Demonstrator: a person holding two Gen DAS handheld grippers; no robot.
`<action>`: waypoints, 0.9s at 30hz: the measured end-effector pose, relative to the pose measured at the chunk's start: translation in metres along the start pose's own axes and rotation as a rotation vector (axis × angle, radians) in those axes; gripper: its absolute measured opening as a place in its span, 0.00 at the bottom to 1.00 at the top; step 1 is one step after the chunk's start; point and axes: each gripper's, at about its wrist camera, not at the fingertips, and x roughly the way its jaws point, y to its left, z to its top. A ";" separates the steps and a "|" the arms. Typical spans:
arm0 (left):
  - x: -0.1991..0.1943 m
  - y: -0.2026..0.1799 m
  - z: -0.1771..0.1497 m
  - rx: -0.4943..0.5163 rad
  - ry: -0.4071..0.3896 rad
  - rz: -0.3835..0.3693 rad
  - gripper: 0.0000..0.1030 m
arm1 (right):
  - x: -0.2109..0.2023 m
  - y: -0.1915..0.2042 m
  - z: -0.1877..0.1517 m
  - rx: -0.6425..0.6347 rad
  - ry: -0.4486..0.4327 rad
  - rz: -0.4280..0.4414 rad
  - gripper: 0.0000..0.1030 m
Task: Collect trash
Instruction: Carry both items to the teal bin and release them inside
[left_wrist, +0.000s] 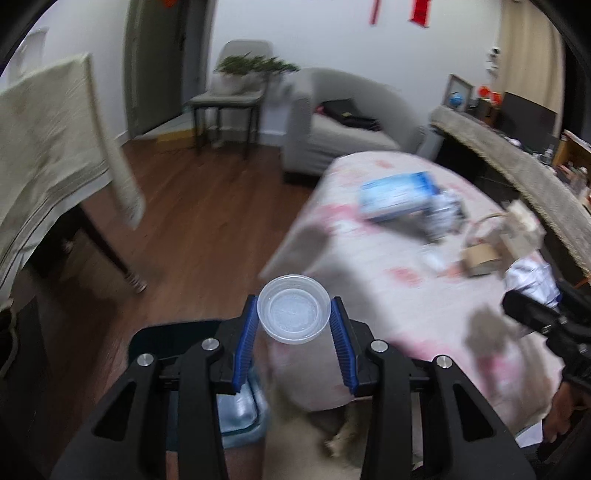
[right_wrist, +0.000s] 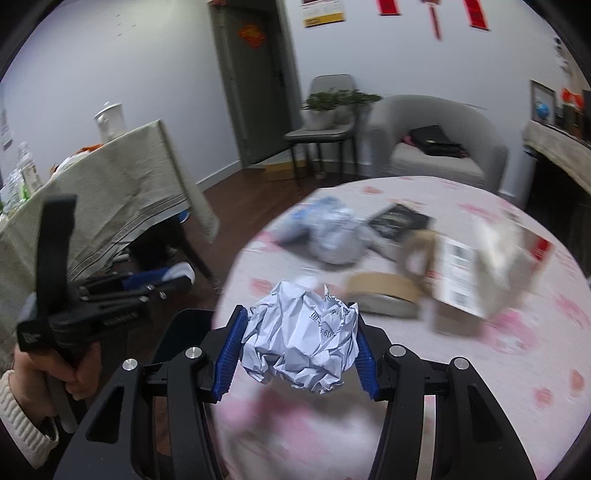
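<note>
— Left gripper (left_wrist: 293, 321), what's it doing in its own view?
— Its blue pads (left_wrist: 246, 341) are clamped on a clear plastic cup (left_wrist: 293, 314), mouth facing the camera, held just off the near corner of the pink table (left_wrist: 388, 295).
— And on that table?
— Blurred, but a blue box (left_wrist: 397, 195) lies toward the far side, a tape roll (left_wrist: 480, 256) nearer the right edge, and the right gripper (left_wrist: 546, 317) comes in at the right.
— Now the right wrist view.
— Right gripper (right_wrist: 300, 343) is clamped on a paper ball (right_wrist: 300, 338), held over the table's (right_wrist: 517, 369) near edge.
— Behind it?
— A tape roll (right_wrist: 384, 291), a carton (right_wrist: 480, 266) to its right, a crumpled bag (right_wrist: 328, 232) farther back. Left of the table, a hand (right_wrist: 55, 373) holds the other gripper (right_wrist: 88, 302).
</note>
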 end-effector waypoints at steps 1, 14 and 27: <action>0.002 0.009 -0.002 -0.010 0.010 0.010 0.41 | 0.004 0.007 0.003 -0.008 0.001 0.009 0.53; 0.030 0.105 -0.048 -0.120 0.195 0.117 0.41 | 0.064 0.100 0.025 -0.103 0.048 0.153 0.53; 0.058 0.151 -0.084 -0.176 0.337 0.143 0.49 | 0.120 0.147 0.013 -0.136 0.183 0.208 0.53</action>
